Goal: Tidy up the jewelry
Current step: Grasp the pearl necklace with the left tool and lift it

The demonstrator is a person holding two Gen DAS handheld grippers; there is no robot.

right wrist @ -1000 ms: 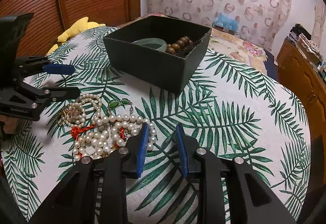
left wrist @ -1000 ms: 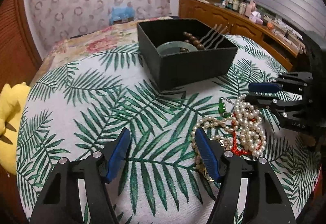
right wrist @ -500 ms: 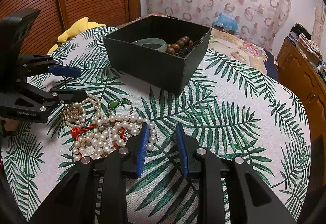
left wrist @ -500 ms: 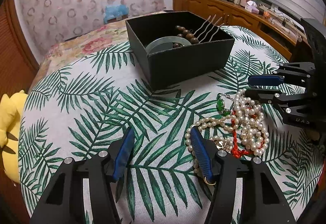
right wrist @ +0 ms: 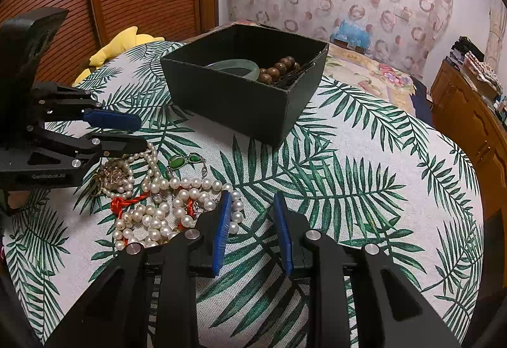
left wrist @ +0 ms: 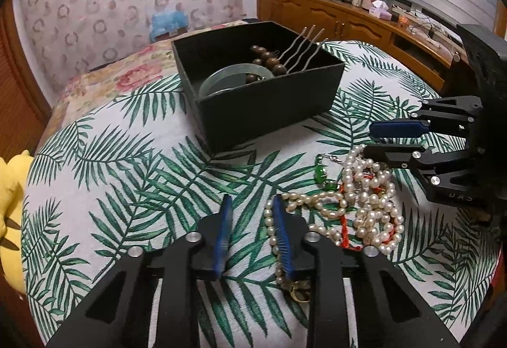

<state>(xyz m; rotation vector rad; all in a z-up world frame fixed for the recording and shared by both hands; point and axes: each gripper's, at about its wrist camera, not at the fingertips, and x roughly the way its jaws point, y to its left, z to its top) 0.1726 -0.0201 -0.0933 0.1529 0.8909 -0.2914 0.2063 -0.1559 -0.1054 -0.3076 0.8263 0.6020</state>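
1. Left claw [left wrist: 250, 215] has narrowed over the last second, from a wide spread to a small gap with nothing between its fingers. Its right finger now lies against a strand of the pearl necklaces [left wrist: 358, 205].
2. Right claw [right wrist: 248, 211] is unchanged: partly open, empty, its left finger at the edge of the same pile.
3. Tangled in the heap between both claws are a red cord [right wrist: 126, 200] and a green-stone piece [right wrist: 182, 160].
4. Ahead of both claws stands the black box [left wrist: 269, 113], already holding a jade bangle [right wrist: 237, 66], wooden beads [right wrist: 279, 69] and hairpins [left wrist: 301, 48].
5. Closing beside the strand suggests a pearl pick-up is starting; the tangle may drag neighbours along.
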